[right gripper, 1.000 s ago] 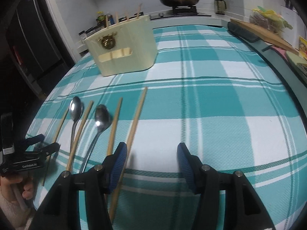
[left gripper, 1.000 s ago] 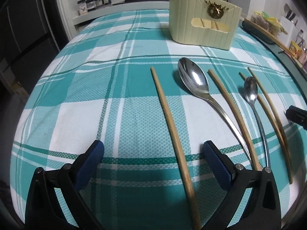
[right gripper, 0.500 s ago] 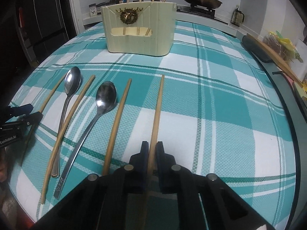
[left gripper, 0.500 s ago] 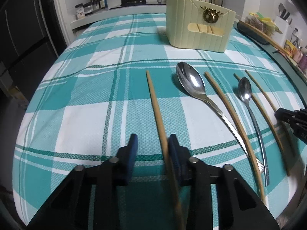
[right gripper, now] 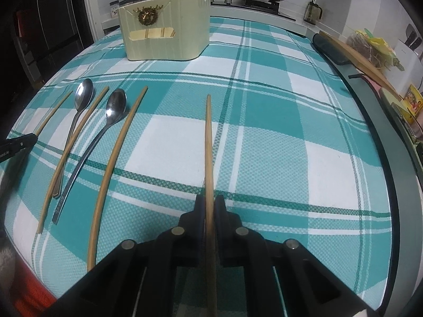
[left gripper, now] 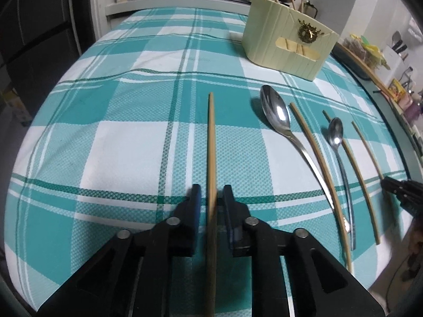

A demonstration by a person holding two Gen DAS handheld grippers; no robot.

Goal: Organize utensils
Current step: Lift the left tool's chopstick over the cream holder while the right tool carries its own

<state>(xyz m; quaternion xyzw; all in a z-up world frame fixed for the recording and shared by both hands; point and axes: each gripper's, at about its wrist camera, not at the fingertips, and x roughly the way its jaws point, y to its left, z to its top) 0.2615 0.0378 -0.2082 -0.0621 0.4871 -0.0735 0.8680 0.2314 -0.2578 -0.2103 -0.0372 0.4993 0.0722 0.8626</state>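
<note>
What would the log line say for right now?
left claw: just opened slightly, leftmost chopstick between, ungripped | right claw: shut on rightmost chopstick | holder: not reached

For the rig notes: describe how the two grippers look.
Both are black plastic with silver rivets at the finger joints. The left gripper has flat blue pads; the right gripper's pads look dark blue. In the right view, the left gripper's side bears small white lettering, too small to read fully.

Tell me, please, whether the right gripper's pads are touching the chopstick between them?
Touching. The right wrist view shows the right gripper shut on the chopstick, both pads pressed against it with no gap.
</note>
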